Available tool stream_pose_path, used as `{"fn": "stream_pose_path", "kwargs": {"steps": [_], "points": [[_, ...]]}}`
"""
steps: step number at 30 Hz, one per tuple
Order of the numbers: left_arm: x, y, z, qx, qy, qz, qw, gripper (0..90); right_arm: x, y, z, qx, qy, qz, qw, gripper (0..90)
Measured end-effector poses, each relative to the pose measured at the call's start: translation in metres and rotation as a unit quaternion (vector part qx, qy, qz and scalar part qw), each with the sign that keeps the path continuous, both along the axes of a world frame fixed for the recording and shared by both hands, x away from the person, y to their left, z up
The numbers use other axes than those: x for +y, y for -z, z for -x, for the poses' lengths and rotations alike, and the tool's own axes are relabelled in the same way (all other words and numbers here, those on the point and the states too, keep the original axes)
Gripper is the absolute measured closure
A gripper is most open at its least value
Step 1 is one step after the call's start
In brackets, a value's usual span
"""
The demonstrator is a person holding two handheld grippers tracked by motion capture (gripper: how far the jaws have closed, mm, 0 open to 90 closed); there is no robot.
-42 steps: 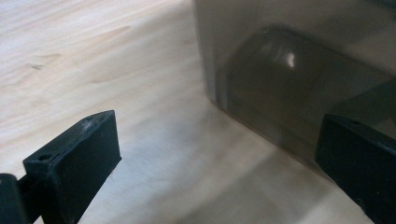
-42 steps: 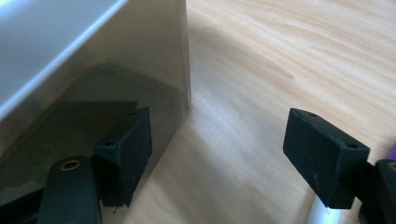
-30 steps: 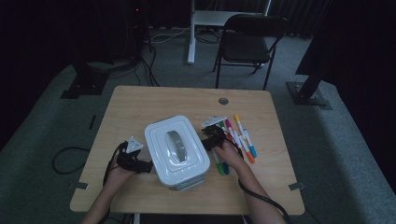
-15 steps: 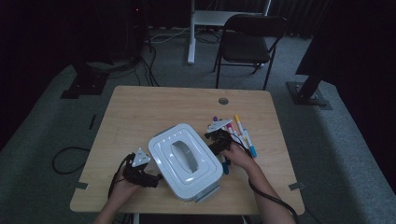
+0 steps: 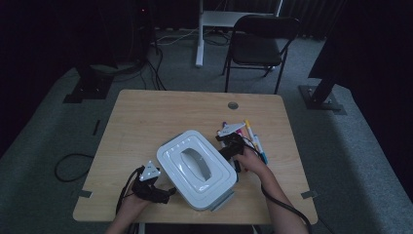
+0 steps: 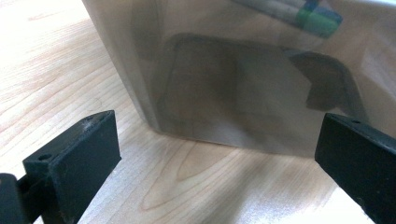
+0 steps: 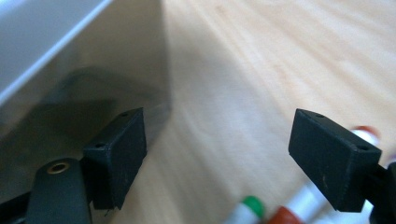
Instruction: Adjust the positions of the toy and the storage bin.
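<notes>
I'm flanking the white box (image 5: 197, 168), left gripper (image 5: 163, 195) and right gripper (image 5: 233, 155) spread, right's jaws just widening, gripping nothing; box risks knocking markers (image 5: 253, 139) beside it.

Wooden table (image 5: 146, 122); markers (image 5: 253, 139) at right; folding chair (image 5: 258, 44) behind.

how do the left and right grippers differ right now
The left gripper sits at the box's near left corner, by the table's front edge; the right gripper is at the box's right side, next to the markers. In the right gripper view one jaw stands close to the box wall; in the left gripper view the box is ahead, apart from both jaws. Both are open and hold nothing.
</notes>
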State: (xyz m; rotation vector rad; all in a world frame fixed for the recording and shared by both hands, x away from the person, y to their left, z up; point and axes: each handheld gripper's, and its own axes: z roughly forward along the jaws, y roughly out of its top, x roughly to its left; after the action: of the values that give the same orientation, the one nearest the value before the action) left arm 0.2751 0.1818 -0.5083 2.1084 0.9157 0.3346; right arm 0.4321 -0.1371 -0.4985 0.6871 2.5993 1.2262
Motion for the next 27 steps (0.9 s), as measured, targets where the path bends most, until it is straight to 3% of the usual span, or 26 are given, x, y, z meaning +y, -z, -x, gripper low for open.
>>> {"fn": "stream_pose_path", "kwargs": {"steps": [5,8,11,14,16,18,25,26,27], "points": [[0.004,-0.003,0.004,0.002,0.006,-0.013,0.9999,0.6,-0.011,-0.004,-0.003,-0.012,0.032,0.006,0.9994,17.1],[0.012,-0.010,0.008,0.002,-0.004,-0.011,0.9999,0.5,-0.025,-0.008,0.000,-0.019,0.065,-0.009,0.9977,17.1],[0.015,-0.016,0.009,0.010,-0.010,-0.005,0.9999,0.5,-0.036,-0.010,0.004,-0.018,0.079,-0.013,0.9966,16.6],[0.018,-0.026,0.009,0.027,-0.016,-0.014,0.9994,0.6,-0.046,-0.012,0.010,-0.025,0.087,-0.010,0.9959,16.2],[0.020,-0.039,0.011,0.022,-0.012,0.001,0.9997,0.5,-0.053,-0.013,0.015,-0.020,0.094,-0.013,0.9953,14.4],[0.018,-0.048,0.013,0.010,-0.008,0.007,0.9999,0.6,-0.061,-0.013,0.021,-0.030,0.105,-0.008,0.9940,13.8],[0.012,-0.068,0.017,-0.012,0.013,0.039,0.9991,0.6,-0.084,-0.009,0.038,-0.031,0.131,-0.004,0.9908,13.2],[0.012,-0.068,0.017,-0.012,0.013,0.039,0.9991,0.6,-0.088,-0.008,0.042,-0.032,0.137,-0.004,0.9901,13.2],[0.004,-0.077,0.017,-0.018,0.028,0.050,0.9982,0.6,-0.097,-0.005,0.052,-0.038,0.151,0.002,0.9878,13.1]]}}
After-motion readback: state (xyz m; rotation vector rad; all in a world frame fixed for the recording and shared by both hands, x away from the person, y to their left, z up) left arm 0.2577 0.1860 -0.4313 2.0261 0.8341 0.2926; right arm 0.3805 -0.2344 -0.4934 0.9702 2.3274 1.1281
